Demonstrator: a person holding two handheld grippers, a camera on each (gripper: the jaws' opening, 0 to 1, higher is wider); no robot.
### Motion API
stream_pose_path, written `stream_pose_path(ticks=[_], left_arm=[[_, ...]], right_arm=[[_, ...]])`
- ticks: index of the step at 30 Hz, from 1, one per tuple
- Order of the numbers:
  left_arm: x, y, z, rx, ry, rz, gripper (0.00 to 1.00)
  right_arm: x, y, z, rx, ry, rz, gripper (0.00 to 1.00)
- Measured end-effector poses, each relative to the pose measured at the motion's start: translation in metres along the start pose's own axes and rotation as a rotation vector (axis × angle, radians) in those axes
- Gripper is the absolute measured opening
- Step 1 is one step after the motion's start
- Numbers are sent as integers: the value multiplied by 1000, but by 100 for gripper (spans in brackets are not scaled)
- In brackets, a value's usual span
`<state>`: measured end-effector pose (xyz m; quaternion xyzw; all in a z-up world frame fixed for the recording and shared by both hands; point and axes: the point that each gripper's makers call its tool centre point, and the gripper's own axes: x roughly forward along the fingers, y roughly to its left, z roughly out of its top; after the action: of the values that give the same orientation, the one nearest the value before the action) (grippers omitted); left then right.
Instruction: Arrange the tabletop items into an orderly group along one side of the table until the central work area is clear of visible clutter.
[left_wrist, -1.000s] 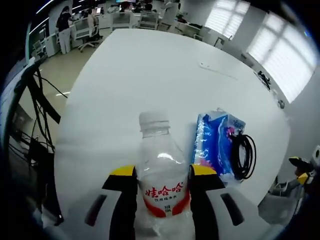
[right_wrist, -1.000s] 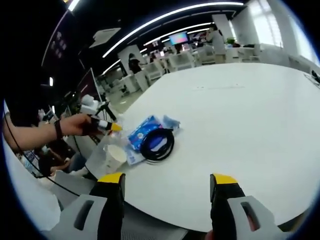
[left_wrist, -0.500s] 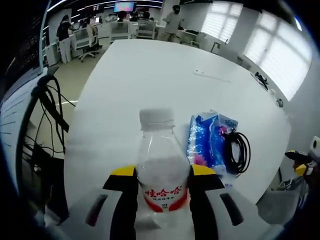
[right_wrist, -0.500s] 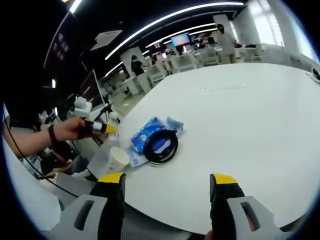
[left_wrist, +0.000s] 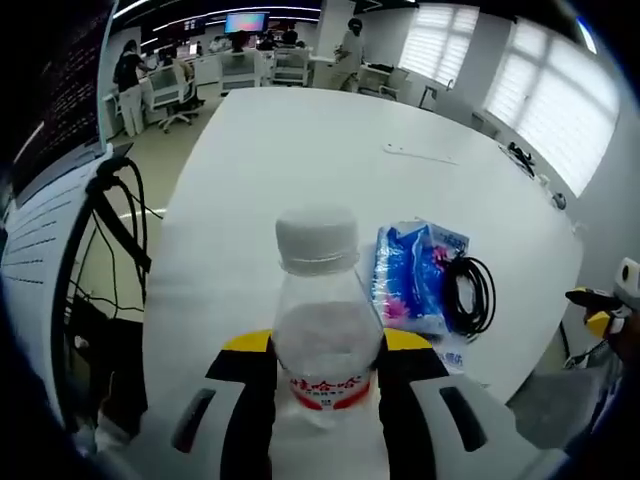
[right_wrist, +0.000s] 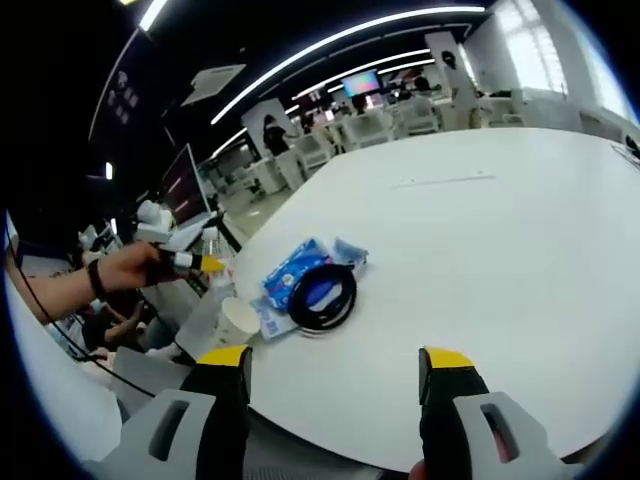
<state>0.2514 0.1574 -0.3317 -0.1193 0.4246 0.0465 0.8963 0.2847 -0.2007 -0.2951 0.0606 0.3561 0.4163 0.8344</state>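
In the left gripper view, the left gripper (left_wrist: 325, 365) pinches a clear plastic water bottle (left_wrist: 322, 335) between its two yellow-tipped jaws, which press against the bottle's sides at its red label band (white characters run across the red). The bottle stands upright in the grip, its white screw cap toward the top of the view, and it looks nearly transparent with a ribbed neck. Beyond it lies a large white table (left_wrist: 300, 160), and just to the right of the bottle a blue tissue pack (left_wrist: 412, 277) rests on the tabletop with a coiled black cable (left_wrist: 468, 296) lying against its far side. In the right gripper view, the right gripper (right_wrist: 335, 385) hovers over the near edge of the table (right_wrist: 480, 250) with its jaws spread wide apart and nothing between them. Near the table's left corner sit the tissue pack (right_wrist: 290, 271) with the black cable (right_wrist: 322, 295) coiled on top of it, and a white paper cup (right_wrist: 238, 320) just beside them.
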Motion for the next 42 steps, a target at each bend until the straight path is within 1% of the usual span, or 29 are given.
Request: stream_pose_path(ticks=[4, 11, 14, 16, 21, 28, 30, 32, 36, 38, 40, 42], left_arm=[[-3, -1, -3, 5, 0, 2, 39], [-12, -2, -10, 17, -7, 12, 39], [-15, -3, -13, 2, -14, 9, 39], [-16, -4, -14, 7, -16, 12, 38], [-18, -10, -18, 41, -25, 16, 38], [-24, -18, -23, 89, -39, 37, 39], [-25, -17, -24, 107, -46, 45, 39], [-25, -15, -27, 122, -51, 53, 39], [-29, -20, -35, 168, -39, 68, 39], [-30, -24, -37, 179, -41, 71, 39], [-30, -23, -36, 186, -44, 76, 39], [-33, -26, -39, 190, -51, 81, 39]], right_arm=[[1, 4, 0, -2, 1, 5, 69], [0, 2, 1, -4, -1, 5, 69], [0, 2, 0, -5, 0, 7, 69], [0, 2, 0, -7, 2, 8, 69], [0, 3, -1, -8, 3, 11, 68], [-2, 2, -2, -15, 11, 14, 68], [-3, 1, -1, -14, 7, 11, 68], [-5, 0, 0, -13, 4, 8, 68], [-6, -3, 0, -10, 6, 5, 68], [-6, -3, -2, -11, 10, 6, 68], [-5, -2, -3, -10, 11, 9, 68], [-5, -1, -4, -10, 12, 11, 68]])
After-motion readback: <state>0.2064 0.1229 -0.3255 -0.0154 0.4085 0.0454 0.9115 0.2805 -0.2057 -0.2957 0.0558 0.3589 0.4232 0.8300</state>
